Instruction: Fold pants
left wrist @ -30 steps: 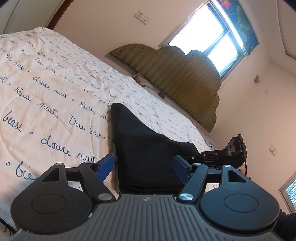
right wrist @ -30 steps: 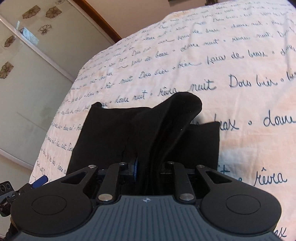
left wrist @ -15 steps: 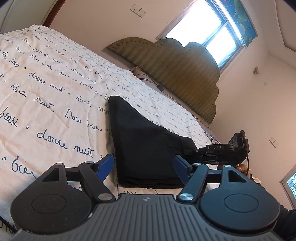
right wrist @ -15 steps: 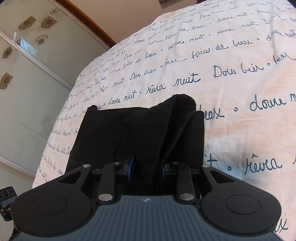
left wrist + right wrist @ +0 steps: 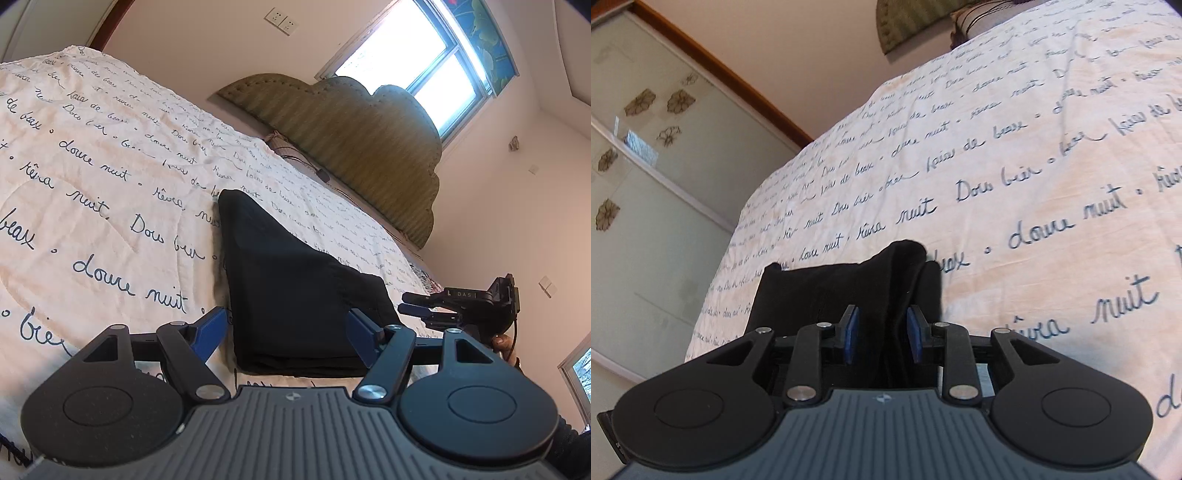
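Note:
Black pants (image 5: 295, 288) lie folded into a compact stack on the cream bedspread (image 5: 92, 192) with blue script. My left gripper (image 5: 286, 334) hovers open at the stack's near edge, its blue pads (image 5: 210, 328) on either side and touching nothing. In the left wrist view, my right gripper (image 5: 402, 302) sits just off the stack's right corner, which stays humped up. From the right wrist view, the pants (image 5: 812, 291) show a raised ridge running between the right gripper (image 5: 882, 321) pads (image 5: 851, 332), which stand apart and do not press the cloth.
A green padded headboard (image 5: 351, 122) and a bright window (image 5: 417, 55) lie beyond the bed. Frosted wardrobe doors (image 5: 646, 184) with flower prints stand past the bed's left side. A pillow (image 5: 990, 14) rests at the head. A person's finger (image 5: 502, 341) shows behind the right gripper.
The right gripper's jaws spread off the pants fold and it drew back to the right; the lifted fold dropped lower onto the stack. The left gripper stayed put.

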Demonstrator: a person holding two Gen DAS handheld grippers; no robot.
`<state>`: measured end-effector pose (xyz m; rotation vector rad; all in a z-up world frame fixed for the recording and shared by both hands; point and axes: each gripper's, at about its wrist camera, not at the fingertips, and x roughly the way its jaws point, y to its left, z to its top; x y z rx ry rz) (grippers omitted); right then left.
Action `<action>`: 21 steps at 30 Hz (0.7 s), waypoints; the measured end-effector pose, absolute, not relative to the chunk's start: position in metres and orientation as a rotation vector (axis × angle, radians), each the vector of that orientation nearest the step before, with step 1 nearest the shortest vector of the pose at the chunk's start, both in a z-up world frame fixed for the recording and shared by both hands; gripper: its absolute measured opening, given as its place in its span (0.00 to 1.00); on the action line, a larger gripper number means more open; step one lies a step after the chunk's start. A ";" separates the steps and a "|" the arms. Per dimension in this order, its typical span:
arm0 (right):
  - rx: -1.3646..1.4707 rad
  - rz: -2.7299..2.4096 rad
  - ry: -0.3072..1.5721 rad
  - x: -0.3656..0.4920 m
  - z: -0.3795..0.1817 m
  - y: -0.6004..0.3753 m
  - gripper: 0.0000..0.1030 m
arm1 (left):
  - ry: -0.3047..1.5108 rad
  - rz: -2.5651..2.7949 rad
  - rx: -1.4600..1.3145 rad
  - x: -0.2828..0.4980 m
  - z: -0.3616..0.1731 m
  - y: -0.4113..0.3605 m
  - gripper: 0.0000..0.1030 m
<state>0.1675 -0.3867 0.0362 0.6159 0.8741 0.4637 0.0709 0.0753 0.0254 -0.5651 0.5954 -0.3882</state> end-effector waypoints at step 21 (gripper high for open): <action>0.661 0.544 0.869 0.143 0.029 -0.383 0.26 | 0.616 -0.378 -0.581 0.073 0.023 0.074 0.70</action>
